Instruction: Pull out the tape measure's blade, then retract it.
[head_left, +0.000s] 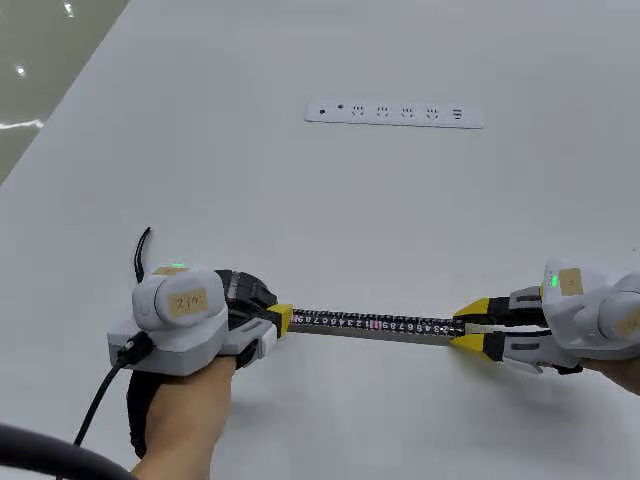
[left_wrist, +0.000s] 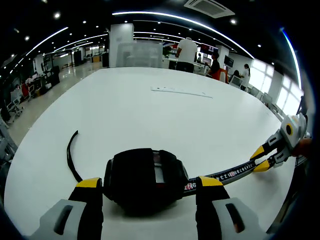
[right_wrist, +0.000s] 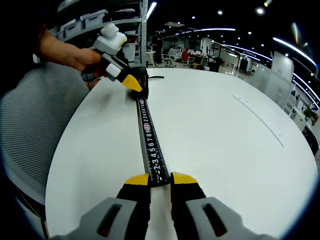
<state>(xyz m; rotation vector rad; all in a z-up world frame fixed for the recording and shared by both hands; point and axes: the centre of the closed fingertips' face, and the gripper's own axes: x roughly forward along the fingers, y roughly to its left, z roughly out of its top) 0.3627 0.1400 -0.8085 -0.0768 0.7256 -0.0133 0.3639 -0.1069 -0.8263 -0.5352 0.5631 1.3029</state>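
Low over the white bench (head_left: 400, 220), the left gripper (left_wrist: 150, 182) has its fingers (left_wrist: 90, 183) clenched around the black tape measure case (left_wrist: 142, 175), while the right gripper (right_wrist: 160, 179) pinches the tip of the blade (right_wrist: 150, 140), which is drawn out straight between the two. The case looks hard, compact and fairly weighty, best gripped across its flat sides. The thin blade seems springy, slick and sharp-edged, apt to kink or snap back if released suddenly. That case is the only container-like thing, presumably housing the rest of the coiled blade.

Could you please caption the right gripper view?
Tape blade drawn out: right claw pinches its tip, left claw holds the case.
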